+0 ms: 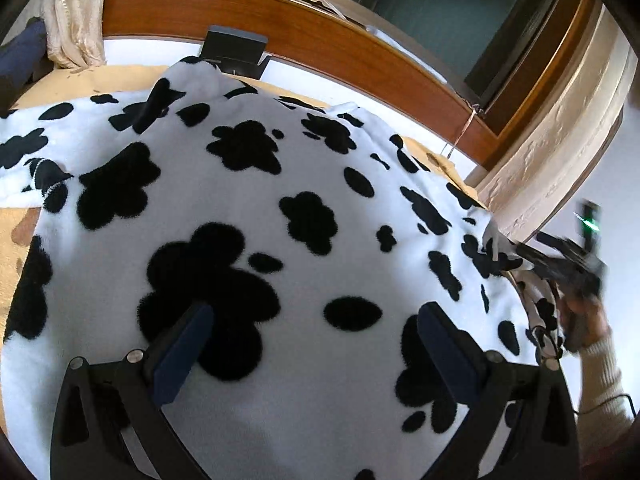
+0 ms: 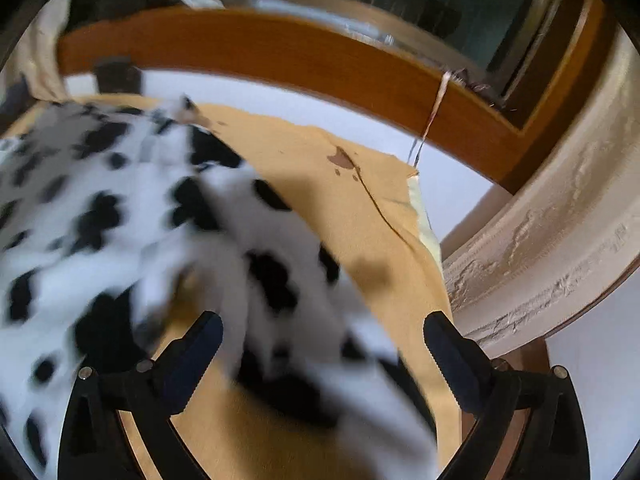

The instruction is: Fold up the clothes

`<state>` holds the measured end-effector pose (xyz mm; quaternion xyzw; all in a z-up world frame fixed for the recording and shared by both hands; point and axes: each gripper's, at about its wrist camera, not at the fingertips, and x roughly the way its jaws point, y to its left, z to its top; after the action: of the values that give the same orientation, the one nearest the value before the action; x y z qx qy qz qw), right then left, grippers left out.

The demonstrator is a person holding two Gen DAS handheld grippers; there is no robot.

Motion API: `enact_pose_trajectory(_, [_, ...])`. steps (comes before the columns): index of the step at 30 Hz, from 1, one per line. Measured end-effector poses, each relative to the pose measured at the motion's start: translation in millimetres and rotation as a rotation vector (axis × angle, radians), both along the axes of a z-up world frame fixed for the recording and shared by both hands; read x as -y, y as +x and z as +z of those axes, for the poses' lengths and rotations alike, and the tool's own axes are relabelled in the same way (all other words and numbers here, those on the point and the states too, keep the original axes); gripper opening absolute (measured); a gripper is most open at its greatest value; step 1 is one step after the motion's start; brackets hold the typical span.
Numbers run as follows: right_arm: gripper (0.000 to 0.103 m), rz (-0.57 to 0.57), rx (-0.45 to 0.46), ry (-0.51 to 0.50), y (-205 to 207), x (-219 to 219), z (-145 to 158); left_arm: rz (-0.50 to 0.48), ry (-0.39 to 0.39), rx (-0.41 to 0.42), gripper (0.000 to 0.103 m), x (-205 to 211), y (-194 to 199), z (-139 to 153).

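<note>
A white fleece garment with black cow-like patches (image 1: 256,200) lies spread over a tan bedsheet (image 1: 16,248). My left gripper (image 1: 316,340) hovers above its middle, open wide, with nothing between the fingers. In the same view, my right gripper (image 1: 560,264) shows blurred at the garment's right edge, held by a hand in a cream sleeve (image 1: 600,376). In the right wrist view the garment (image 2: 120,208) is motion-blurred. A strip of it runs between the spread fingers of my right gripper (image 2: 324,344), which stands open over the tan sheet (image 2: 352,208).
A wooden headboard (image 1: 320,40) curves along the far side, with a dark grey box (image 1: 236,50) against it. Cream curtains (image 1: 552,152) hang at the right beside a window (image 1: 460,12). A brown stain (image 2: 340,158) marks the sheet. Another cream cloth (image 1: 76,12) hangs far left.
</note>
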<state>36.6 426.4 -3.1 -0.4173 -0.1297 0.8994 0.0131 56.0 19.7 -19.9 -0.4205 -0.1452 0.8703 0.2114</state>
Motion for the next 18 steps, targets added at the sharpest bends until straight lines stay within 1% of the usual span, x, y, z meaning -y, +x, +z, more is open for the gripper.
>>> enact_pose_trajectory(4, [0.102,0.124,-0.041,-0.138,66.4,31.4,14.0,-0.001,-0.025,-0.002,0.102,-4.1,0.9,0.3])
enact_pose_trajectory(8, [0.102,0.249,-0.079,-0.274,132.1,63.1,27.0,-0.003,-0.020,-0.002,0.102,-2.9,2.6,0.5])
enact_pose_trajectory(13, [0.102,0.475,0.130,-0.303,162.9,118.5,-18.0,-0.019,-0.033,-0.003,0.102,-3.1,5.7,0.4])
enact_pose_trajectory(14, [0.102,0.460,0.167,-0.264,166.4,120.6,-27.4,-0.028,-0.040,-0.004,0.102,-3.3,7.0,0.4])
enact_pose_trajectory(18, [0.102,0.462,0.175,-0.165,195.7,116.1,-37.6,-0.068,-0.080,-0.009,0.102,-1.7,11.7,0.7])
